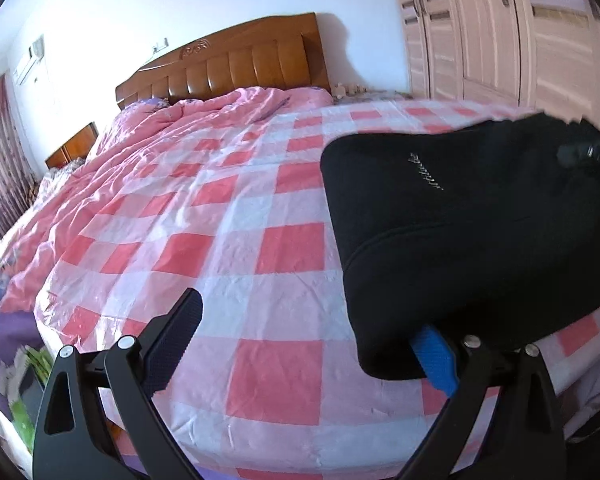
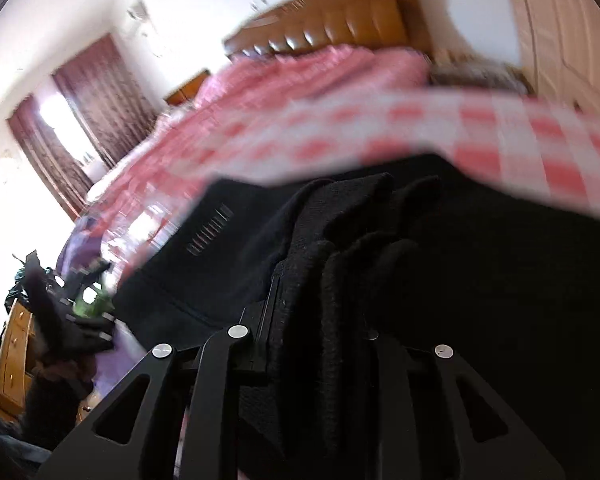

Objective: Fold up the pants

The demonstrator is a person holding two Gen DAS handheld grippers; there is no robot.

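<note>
Two grippers at work over black pants lying on a pink-and-white checked quilt, toward the foot of the bed, well apart from the wooden headboard; white lettering on the upper layer of fabric, facing the headboard; left gripper spread wide, nothing clamped; blue finger pad tucked under the pants' near edge, black finger out over bare quilt, clear of the cloth; right gripper nearly closed, pinching a bunched, ribbed fold of the pants between its fingers, fabric heaped up over the jaws; right view blurred; crumpled pink duvet piled against the headboard; wardrobe doors beside the headboard.
</note>
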